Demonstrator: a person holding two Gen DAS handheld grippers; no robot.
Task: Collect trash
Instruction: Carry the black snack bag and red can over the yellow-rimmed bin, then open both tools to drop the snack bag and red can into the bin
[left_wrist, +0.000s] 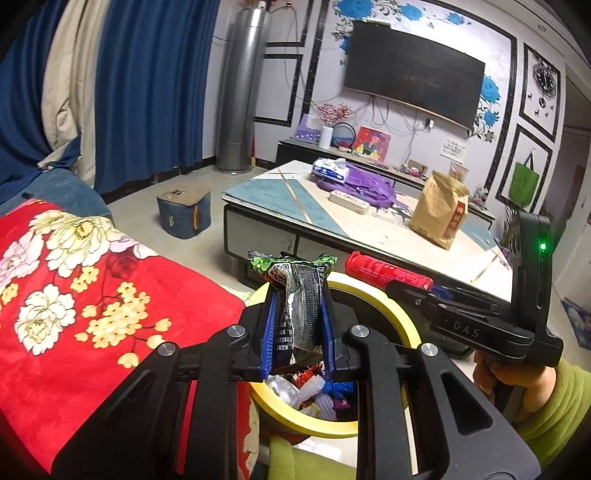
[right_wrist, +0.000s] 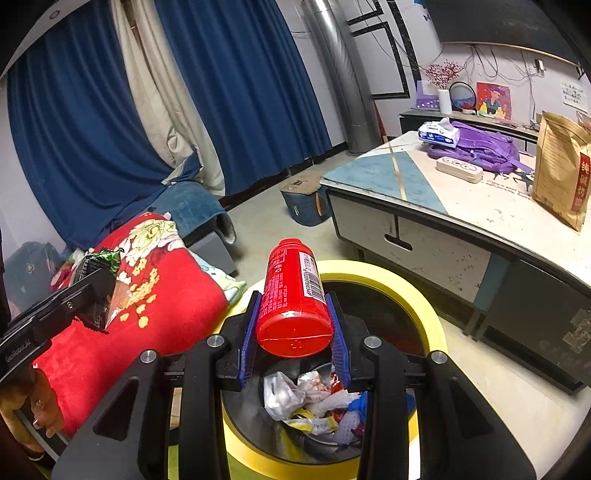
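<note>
My left gripper (left_wrist: 298, 295) is shut on a crumpled green-and-black snack wrapper (left_wrist: 301, 295), held upright over the yellow-rimmed trash bin (left_wrist: 388, 306). In the right wrist view the same wrapper (right_wrist: 98, 260) shows at the left, over the red blanket's edge. My right gripper (right_wrist: 295, 314) is shut on a red plastic bottle (right_wrist: 293, 299), bottom end toward the camera, above the bin (right_wrist: 417, 299). The bottle (left_wrist: 384, 271) lies level over the bin's far rim in the left wrist view. Several wrappers and scraps (right_wrist: 314, 402) lie inside the bin.
A red flowered blanket (left_wrist: 74, 295) on a sofa lies left of the bin. The low coffee table (left_wrist: 295, 206) beyond carries a brown paper bag (left_wrist: 439, 210), a purple backpack (left_wrist: 365, 184) and a tissue pack (left_wrist: 328, 168). A blue stool (left_wrist: 183, 212) stands on the floor.
</note>
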